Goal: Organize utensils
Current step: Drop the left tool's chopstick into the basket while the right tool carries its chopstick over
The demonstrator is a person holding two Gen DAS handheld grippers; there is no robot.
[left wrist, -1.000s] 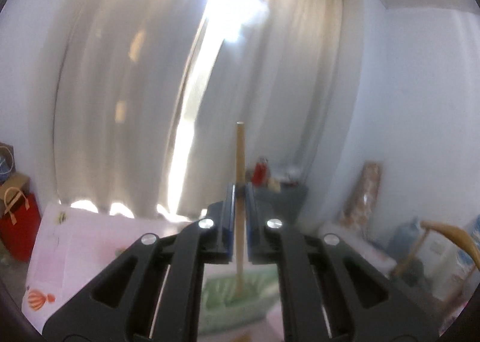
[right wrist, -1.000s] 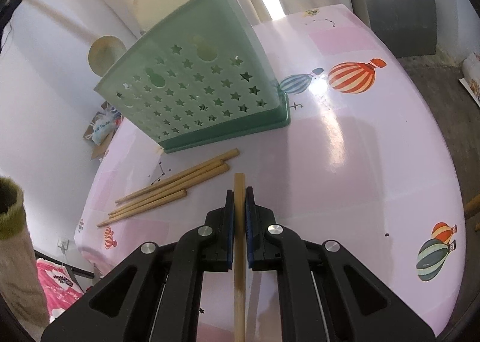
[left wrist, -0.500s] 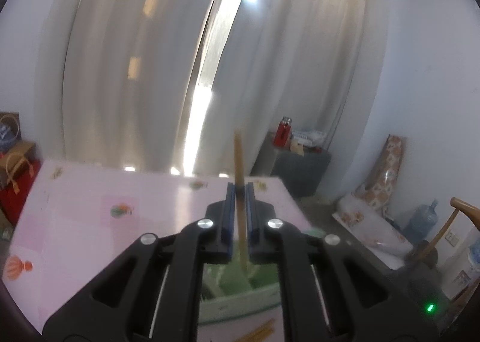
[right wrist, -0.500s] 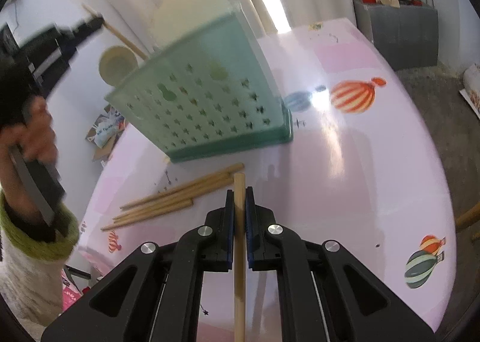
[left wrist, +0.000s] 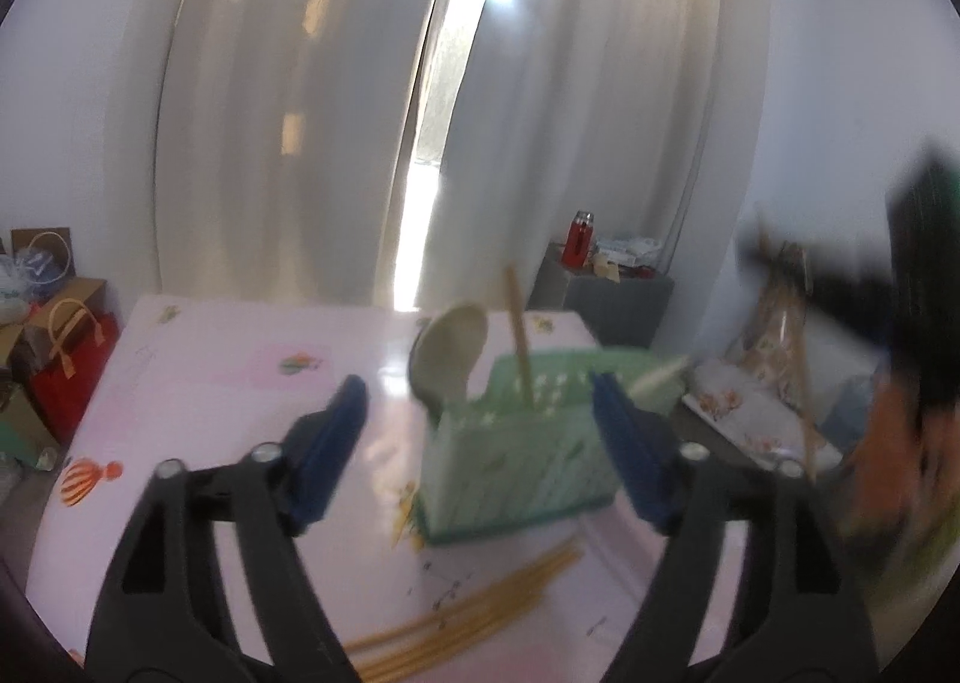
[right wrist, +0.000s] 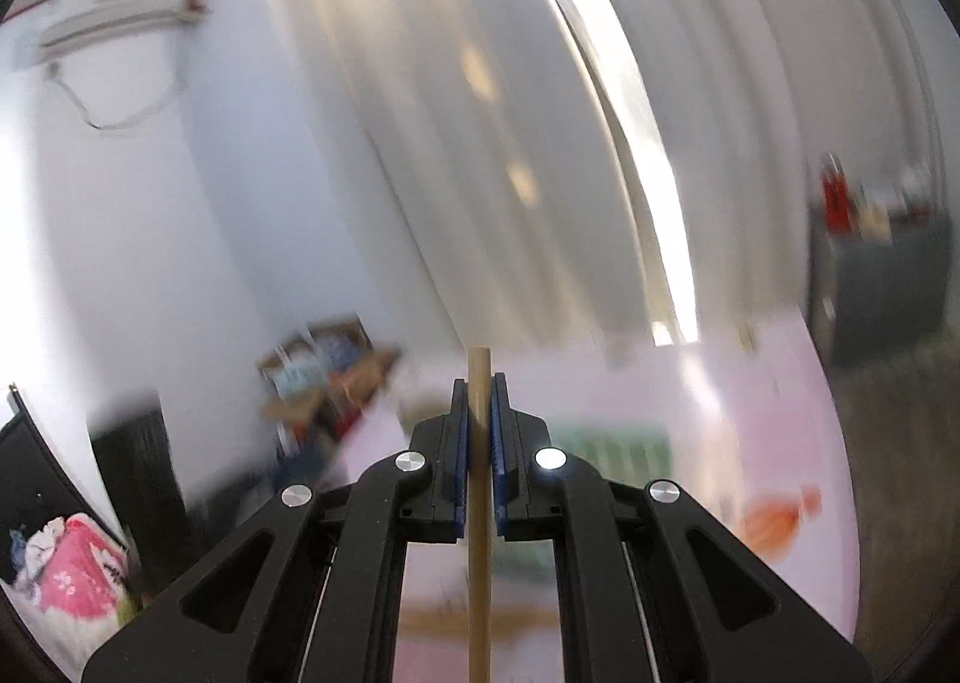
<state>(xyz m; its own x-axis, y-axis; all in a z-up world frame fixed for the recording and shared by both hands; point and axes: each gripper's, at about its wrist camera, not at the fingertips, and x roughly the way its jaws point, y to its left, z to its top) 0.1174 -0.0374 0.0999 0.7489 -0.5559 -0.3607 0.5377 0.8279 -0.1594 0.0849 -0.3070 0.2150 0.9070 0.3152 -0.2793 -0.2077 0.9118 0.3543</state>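
In the left wrist view a green perforated utensil holder (left wrist: 528, 443) stands on the pink table (left wrist: 210, 383). A pale spoon (left wrist: 450, 353) and one wooden chopstick (left wrist: 519, 335) stand in it. Several chopsticks (left wrist: 480, 617) lie on the table in front of it. My left gripper (left wrist: 480, 443) is open and empty, its jaws wide on either side of the holder. My right gripper (right wrist: 479, 431) is shut on a wooden chopstick (right wrist: 479, 503), held upright above the table; the blurred green holder (right wrist: 612, 449) shows behind it. That arm shows blurred at the right (left wrist: 900, 353).
A grey cabinet (left wrist: 606, 299) with a red bottle (left wrist: 579, 239) stands behind the table by the white curtains. Bags and boxes (left wrist: 54, 323) sit on the floor at the left. The scene in the right wrist view is motion-blurred.
My left gripper has opened and let its chopstick go into the holder, then drawn back. My right gripper has lifted and tilted upward with its chopstick, away from the table.
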